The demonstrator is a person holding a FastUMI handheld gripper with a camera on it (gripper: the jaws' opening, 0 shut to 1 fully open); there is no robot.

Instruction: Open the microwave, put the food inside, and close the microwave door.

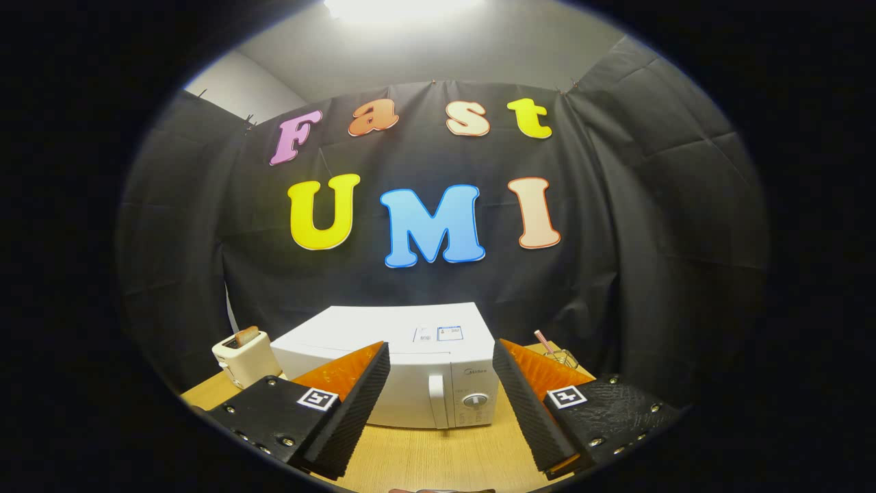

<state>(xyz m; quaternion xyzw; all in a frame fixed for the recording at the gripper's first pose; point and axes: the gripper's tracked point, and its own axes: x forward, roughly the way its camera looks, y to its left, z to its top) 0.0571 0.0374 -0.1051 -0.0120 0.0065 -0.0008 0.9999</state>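
A toaster [246,356] stands near the table's [424,459] left edge. The microwave [404,363] sits at the middle, door closed. The gripper [441,404] is spread wide and empty before it. It seems nothing is done yet.

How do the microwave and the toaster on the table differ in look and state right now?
The microwave is much bigger and white, while the toaster is small and cream. The microwave's door is shut; the toaster has a slice sticking up from its top. Both stand on the wooden table, beyond the open claw, untouched.
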